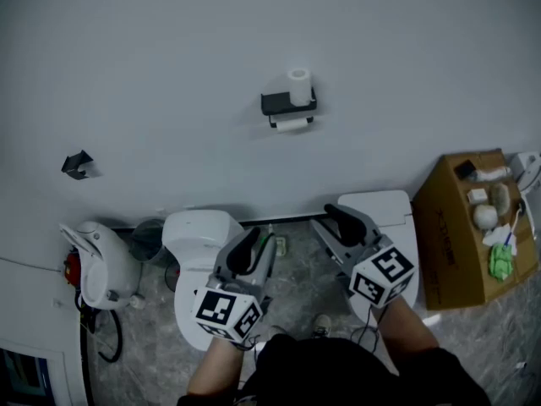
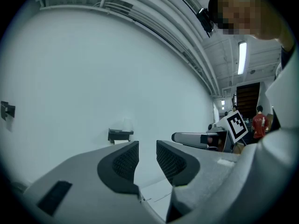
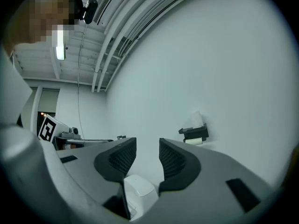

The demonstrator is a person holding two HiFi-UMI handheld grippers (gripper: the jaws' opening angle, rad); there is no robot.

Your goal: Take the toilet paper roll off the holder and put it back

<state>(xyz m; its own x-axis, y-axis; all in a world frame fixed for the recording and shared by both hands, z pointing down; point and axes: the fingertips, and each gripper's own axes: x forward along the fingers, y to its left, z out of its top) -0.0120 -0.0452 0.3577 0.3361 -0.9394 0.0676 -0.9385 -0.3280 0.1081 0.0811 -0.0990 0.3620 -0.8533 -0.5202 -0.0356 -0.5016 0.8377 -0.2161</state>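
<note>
Bare wall (image 1: 169, 66) surrounds the holder (image 1: 286, 104) and roll (image 1: 298, 83). I see left gripper (image 1: 258, 244) and right gripper (image 1: 335, 225) well short, jaws narrowly apart, empty.

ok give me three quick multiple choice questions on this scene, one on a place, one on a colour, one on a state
1. Where is the upright roll?
A in the box
B on top of the holder
C on a toilet

2. What colour is the holder?
A black
B red
C yellow

3. How is the left gripper?
A shut on the roll
B shut on the holder
C open and empty

Answers:
1 B, the head view shows the roll standing on the holder's top.
2 A, the holder shows black in all three views.
3 C, the left gripper view shows a bare gap between its jaws.
</note>
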